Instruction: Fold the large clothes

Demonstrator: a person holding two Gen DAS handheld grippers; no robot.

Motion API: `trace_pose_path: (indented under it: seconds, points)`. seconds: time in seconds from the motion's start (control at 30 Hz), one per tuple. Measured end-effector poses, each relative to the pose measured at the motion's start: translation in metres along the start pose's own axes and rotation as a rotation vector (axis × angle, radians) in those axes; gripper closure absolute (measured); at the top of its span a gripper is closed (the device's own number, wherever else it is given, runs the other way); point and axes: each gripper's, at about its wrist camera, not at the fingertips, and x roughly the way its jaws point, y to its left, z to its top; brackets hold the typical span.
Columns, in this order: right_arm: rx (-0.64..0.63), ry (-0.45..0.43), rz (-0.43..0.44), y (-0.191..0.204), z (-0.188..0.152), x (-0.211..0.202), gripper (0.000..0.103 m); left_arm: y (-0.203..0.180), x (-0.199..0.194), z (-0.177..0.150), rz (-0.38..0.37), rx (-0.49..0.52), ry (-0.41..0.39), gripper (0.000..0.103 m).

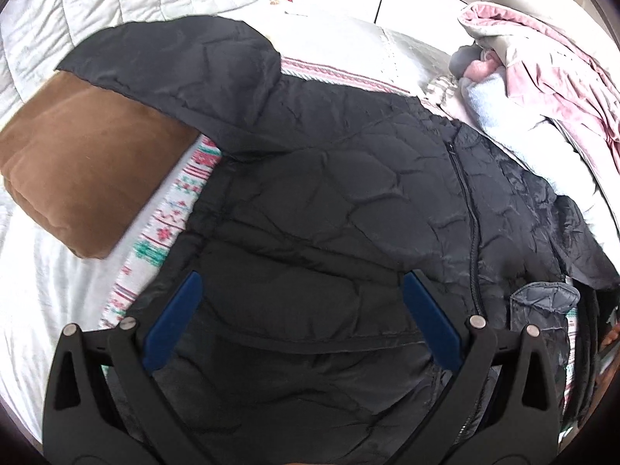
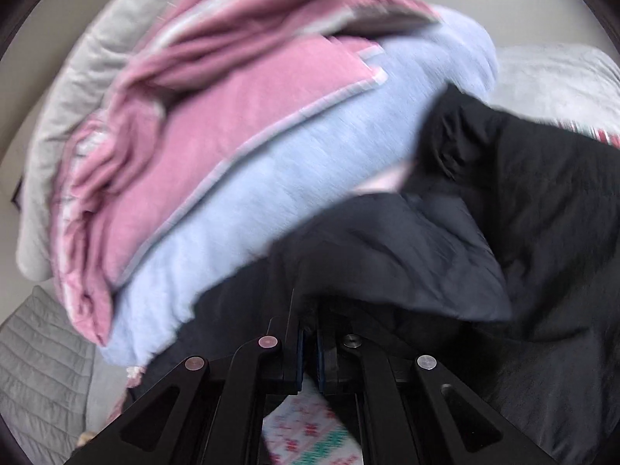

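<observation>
Jaws: right gripper (image 2: 309, 333) clamped tight on black jacket (image 1: 329, 201) fabric, angled downward. Left gripper (image 1: 302, 290) wide apart, empty, tilted steeply above jacket.

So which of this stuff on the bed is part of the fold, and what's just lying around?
In the job:
black quilted jacket
right gripper, shut on its fabric
left gripper, open above it

Lying about:
brown folded cloth
pink blanket
light blue blanket
patterned cover
</observation>
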Motion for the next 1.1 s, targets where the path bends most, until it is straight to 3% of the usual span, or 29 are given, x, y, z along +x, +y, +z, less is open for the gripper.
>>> trace_pose_path:
  seconds: [0.17, 0.4, 0.5, 0.6, 0.7, 0.77, 0.83, 0.87, 0.93, 1.0, 1.07, 1.1]
  points:
    - [-0.166, -0.103, 0.138, 0.070, -0.009, -0.041, 0.099, 0.010, -0.005, 0.006, 0.011, 0.003, -0.017, 0.000]
    - [-0.388, -0.085, 0.226, 0.181, -0.057, -0.036, 0.099, 0.023, -0.005, 0.012, -0.061, -0.042, 0.017, 0.000]
    - [-0.578, -0.081, 0.277, 0.249, -0.099, -0.035, 0.098, 0.033, -0.006, 0.014, -0.074, -0.069, 0.020, 0.000]
    - [-0.820, 0.000, 0.294, 0.313, -0.168, -0.018, 0.098, 0.040, -0.004, 0.014, -0.069, -0.090, 0.024, 0.000]
    - [-1.036, 0.125, 0.218, 0.344, -0.247, 0.024, 0.097, 0.049, 0.001, 0.015, -0.073, -0.115, 0.042, 0.000]
    - [-1.165, 0.245, 0.109, 0.345, -0.297, 0.059, 0.094, 0.054, 0.003, 0.015, -0.074, -0.128, 0.048, 0.000]
    - [-1.273, 0.387, 0.036, 0.340, -0.336, 0.086, 0.090, 0.057, 0.004, 0.016, -0.073, -0.136, 0.052, 0.000]
    - [-1.314, 0.408, 0.020, 0.339, -0.350, 0.091, 0.088, 0.059, 0.004, 0.016, -0.074, -0.142, 0.054, 0.000]
    - [-1.354, 0.361, 0.023, 0.338, -0.358, 0.085, 0.082, 0.061, 0.004, 0.017, -0.080, -0.151, 0.056, 0.000]
    - [-1.278, 0.409, 0.107, 0.342, -0.346, 0.077, 0.050, 0.062, 0.004, 0.018, -0.094, -0.159, 0.060, 0.000]
    - [-1.149, 0.500, 0.271, 0.348, -0.325, 0.065, 0.034, 0.061, 0.003, 0.019, -0.105, -0.155, 0.061, 0.000]
    - [-1.115, 0.520, 0.329, 0.350, -0.320, 0.059, 0.033, 0.061, 0.003, 0.019, -0.105, -0.153, 0.060, 0.000]
